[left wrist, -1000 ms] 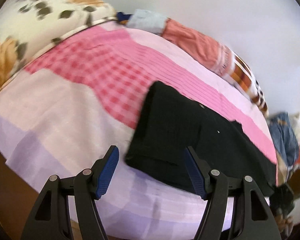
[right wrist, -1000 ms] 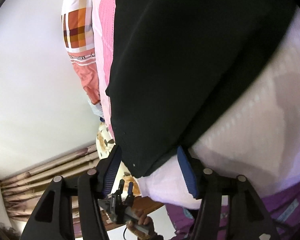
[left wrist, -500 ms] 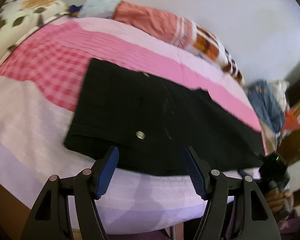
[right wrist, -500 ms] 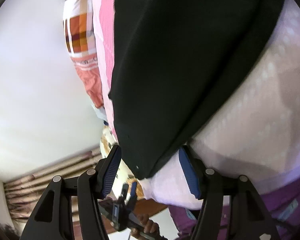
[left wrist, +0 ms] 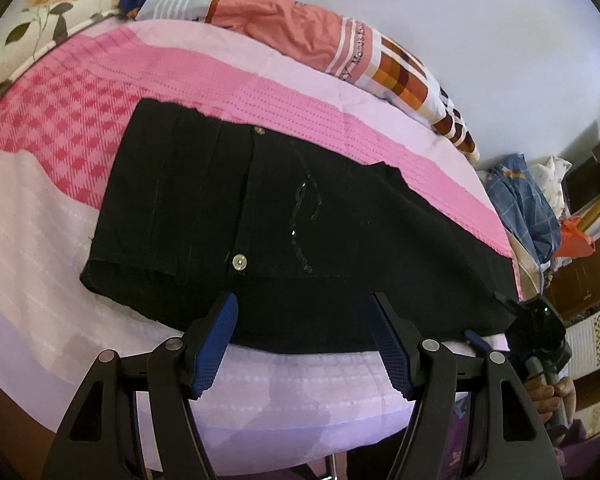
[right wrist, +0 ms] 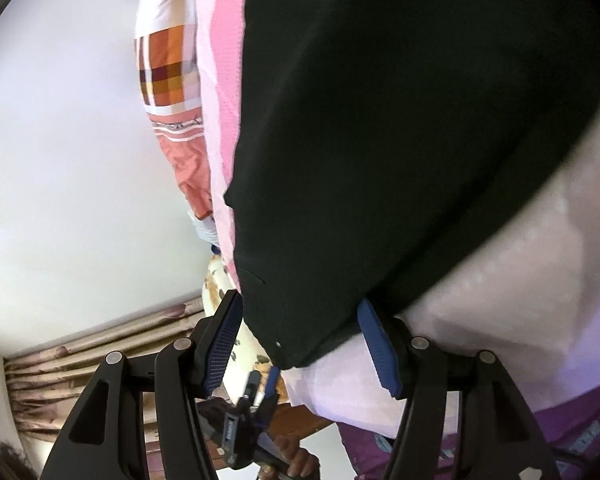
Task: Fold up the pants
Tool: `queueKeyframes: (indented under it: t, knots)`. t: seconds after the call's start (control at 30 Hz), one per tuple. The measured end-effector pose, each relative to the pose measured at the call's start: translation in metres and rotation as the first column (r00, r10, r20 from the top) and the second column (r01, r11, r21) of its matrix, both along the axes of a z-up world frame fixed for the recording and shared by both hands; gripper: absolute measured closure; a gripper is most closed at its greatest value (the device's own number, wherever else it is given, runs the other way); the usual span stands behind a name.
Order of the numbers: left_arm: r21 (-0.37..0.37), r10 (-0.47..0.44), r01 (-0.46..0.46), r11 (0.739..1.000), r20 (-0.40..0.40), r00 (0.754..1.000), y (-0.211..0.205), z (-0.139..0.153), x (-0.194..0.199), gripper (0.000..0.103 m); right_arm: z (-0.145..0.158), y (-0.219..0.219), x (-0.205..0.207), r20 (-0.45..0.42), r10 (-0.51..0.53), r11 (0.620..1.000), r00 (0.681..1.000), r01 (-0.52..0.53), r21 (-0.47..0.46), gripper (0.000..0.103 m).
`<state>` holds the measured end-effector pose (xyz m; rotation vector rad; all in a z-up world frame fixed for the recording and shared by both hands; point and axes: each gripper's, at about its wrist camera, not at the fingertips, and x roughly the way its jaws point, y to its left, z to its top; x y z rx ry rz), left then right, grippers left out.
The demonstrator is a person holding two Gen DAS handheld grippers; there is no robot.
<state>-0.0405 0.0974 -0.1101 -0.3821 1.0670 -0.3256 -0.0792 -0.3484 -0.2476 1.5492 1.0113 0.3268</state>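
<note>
Black pants lie flat across a pink and lilac bedspread, waist to the left, with a silver button near the front edge. My left gripper is open, its blue pads just before the pants' near edge. My right gripper is open, with the pants' near edge lying between its pads. The right gripper also shows at the pants' right end in the left wrist view.
An orange checked folded blanket lies along the wall at the bed's far side. A floral pillow sits at the far left. Piled clothes and wooden furniture stand to the right. Curtains hang beyond the bed.
My left gripper has swung right along the bed, so the pants now lie centred before it. My right gripper has moved in slightly, so the pants' edge lies further between its pads.
</note>
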Motion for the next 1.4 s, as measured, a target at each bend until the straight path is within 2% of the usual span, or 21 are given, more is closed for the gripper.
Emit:
queueKeyframes:
  t: [0.2, 0.27, 0.37, 0.4, 0.43, 0.53, 0.7, 0.83, 0.9, 1.03, 1.07, 1.13, 1.2, 1.3, 1.37, 1.4]
  knots:
    - [-0.006, -0.002, 0.001, 1.0, -0.038, 0.999, 0.0, -0.014, 0.001, 0.035, 0.003, 0.026, 0.018, 0.05, 0.082, 0.996, 0.995, -0.08, -0.043, 0.045]
    - [-0.003, -0.004, 0.004, 1.0, -0.036, 0.999, 0.0, -0.015, 0.0, 0.035, 0.002, 0.034, 0.027, 0.054, 0.109, 0.992, 0.993, -0.104, -0.078, 0.049]
    - [0.004, -0.007, 0.007, 1.0, -0.037, 0.999, 0.0, -0.018, 0.0, 0.035, 0.003, 0.053, 0.042, 0.048, 0.208, 0.97, 0.977, -0.2, -0.136, 0.067]
    - [0.008, -0.008, 0.008, 1.0, -0.034, 0.999, 0.0, -0.018, 0.0, 0.035, 0.003, 0.057, 0.044, 0.043, 0.231, 0.962, 0.972, -0.222, -0.162, 0.083]
    - [0.01, -0.006, 0.007, 1.0, -0.033, 0.999, 0.001, -0.018, 0.0, 0.035, 0.0, 0.06, 0.045, 0.03, 0.251, 0.954, 0.968, -0.242, -0.18, 0.094]
    - [0.014, 0.002, -0.001, 1.0, -0.031, 1.0, 0.002, -0.019, 0.003, 0.035, -0.005, 0.061, 0.042, 0.012, 0.259, 0.951, 0.966, -0.253, -0.178, 0.097]
    - [-0.002, 0.03, -0.03, 1.0, -0.046, 0.999, 0.014, -0.022, 0.006, 0.035, 0.012, 0.067, 0.033, 0.034, 0.305, 0.927, 0.952, -0.288, -0.239, 0.097]
    - [-0.025, 0.04, -0.041, 0.999, -0.059, 0.997, 0.018, -0.025, 0.005, 0.035, 0.002, 0.066, 0.029, 0.006, 0.306, 0.93, 0.952, -0.297, -0.216, 0.098]
    - [-0.021, 0.038, -0.039, 0.999, -0.055, 0.998, 0.018, -0.026, 0.004, 0.035, 0.0, 0.065, 0.031, 0.02, 0.295, 0.938, 0.955, -0.286, -0.196, 0.098]
    - [0.013, 0.02, -0.019, 1.0, -0.046, 0.999, 0.012, -0.027, 0.004, 0.035, -0.005, 0.052, 0.031, 0.074, 0.229, 0.972, 0.971, -0.225, -0.063, 0.091]
    - [0.019, 0.016, -0.015, 1.0, -0.042, 0.999, 0.011, -0.027, 0.005, 0.035, -0.007, 0.042, 0.028, 0.088, 0.187, 0.982, 0.978, -0.187, -0.01, 0.089]
    - [0.023, 0.013, -0.012, 1.0, -0.041, 0.999, 0.011, -0.027, 0.006, 0.035, -0.011, 0.022, 0.022, 0.092, 0.095, 0.995, 0.991, -0.098, 0.036, 0.077]
    - [0.02, 0.011, -0.01, 1.0, -0.042, 0.999, 0.011, -0.027, 0.007, 0.035, -0.016, -0.011, 0.009, 0.098, -0.017, 0.998, 0.995, 0.011, 0.068, 0.077]
    - [0.004, 0.018, -0.017, 1.0, -0.052, 0.998, 0.014, -0.029, 0.01, 0.035, -0.024, -0.068, -0.016, 0.077, -0.194, 0.98, 0.978, 0.189, 0.066, 0.078]
    - [-0.001, 0.023, -0.023, 1.0, -0.058, 0.998, 0.015, -0.03, 0.011, 0.035, -0.025, -0.107, -0.036, 0.059, -0.296, 0.955, 0.953, 0.296, 0.017, 0.087]
    - [0.0, 0.024, -0.024, 1.0, -0.06, 0.998, 0.015, -0.03, 0.012, 0.035, -0.022, -0.127, -0.046, 0.045, -0.326, 0.943, 0.944, 0.328, -0.055, 0.096]
